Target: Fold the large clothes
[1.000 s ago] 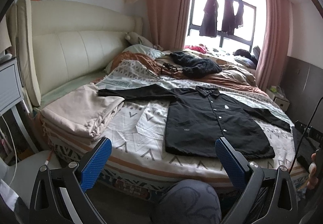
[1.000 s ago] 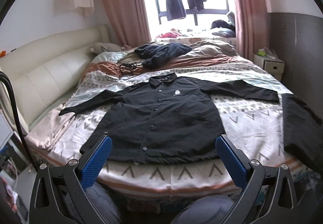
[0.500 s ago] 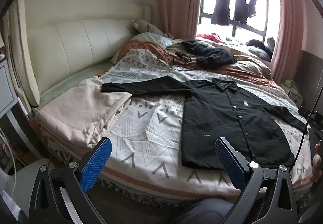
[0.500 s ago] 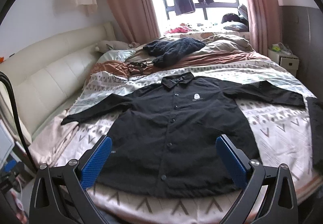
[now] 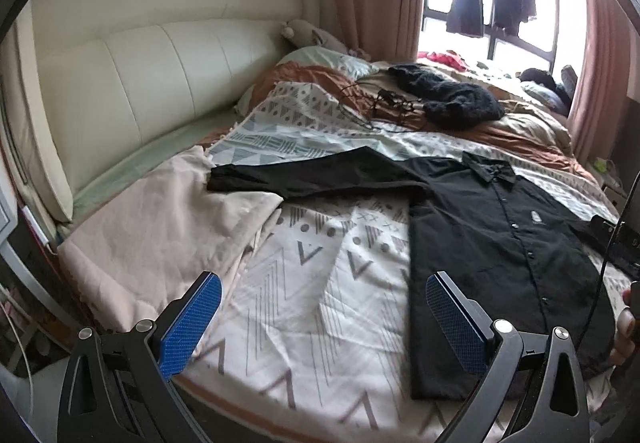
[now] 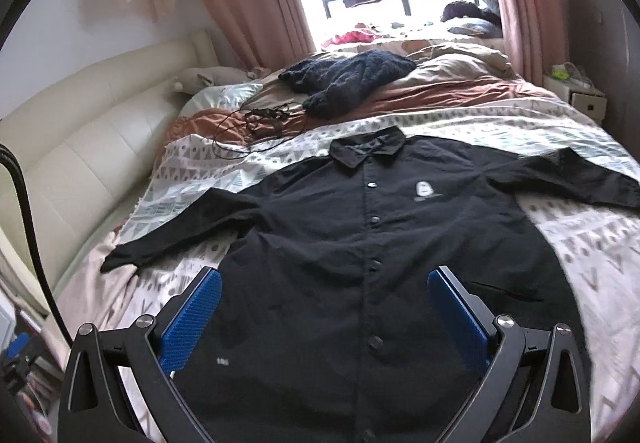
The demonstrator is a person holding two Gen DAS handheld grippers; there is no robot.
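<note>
On the patterned bedspread (image 5: 320, 275) we log 1 black shirt (image 6: 360, 243), laid flat, buttoned, sleeves out, collar toward the window. L gripper (image 5: 324, 319): fingers wide apart, empty, over bedspread just beside shirt's hem corner. R gripper (image 6: 324, 319): wide apart too, empty, above shirt's lower front; beige folded cloth (image 5: 160, 227) under one cuff.

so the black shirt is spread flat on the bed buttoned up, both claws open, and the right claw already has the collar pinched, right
Not quite. The right claw holds nothing: in the right wrist view its jaws stand wide apart above the lower front of the black shirt, and the collar lies untouched further up. The rest holds: the shirt is spread flat on the bed, buttoned, and the left claw is open too.
</note>
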